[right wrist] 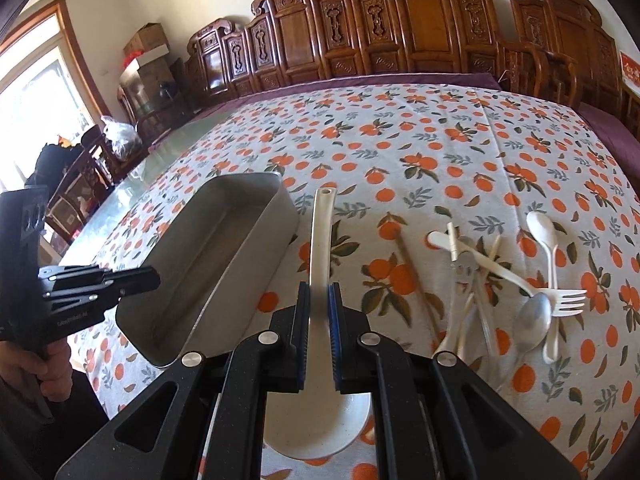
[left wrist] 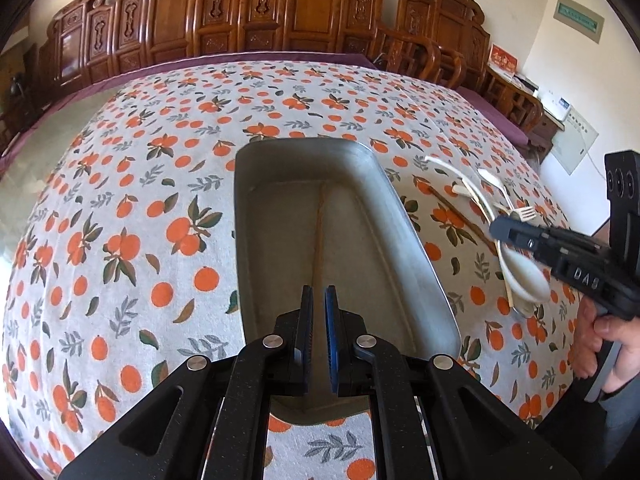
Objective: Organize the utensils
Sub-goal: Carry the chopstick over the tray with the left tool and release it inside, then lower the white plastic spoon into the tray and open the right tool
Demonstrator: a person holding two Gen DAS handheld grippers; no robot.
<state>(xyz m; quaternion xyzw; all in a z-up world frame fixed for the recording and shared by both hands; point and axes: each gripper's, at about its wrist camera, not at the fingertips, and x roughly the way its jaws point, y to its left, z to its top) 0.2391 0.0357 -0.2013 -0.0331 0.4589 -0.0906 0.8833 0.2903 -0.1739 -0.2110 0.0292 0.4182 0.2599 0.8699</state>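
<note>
The right claw (right wrist: 319, 304) pinches the white ladle (right wrist: 320, 240) by its handle, just beside the metal tray (right wrist: 256, 240). The left claw (left wrist: 319, 308) hangs over the tray, nearly pressed together, holding nothing. One chopstick (left wrist: 319, 236) lies inside. Farther along the bench (right wrist: 440, 140), spoons, fork (right wrist: 568, 298) and another chopstick (right wrist: 412, 272) await sorting; the task has barely begun.

left gripper (left wrist: 319, 300): level, pointing forward, pads almost together, nothing visible between them | right gripper (right wrist: 319, 294): tilted down, pads pinched tight on what it carries | right hand (left wrist: 612, 344): wrapped round the handle
</note>
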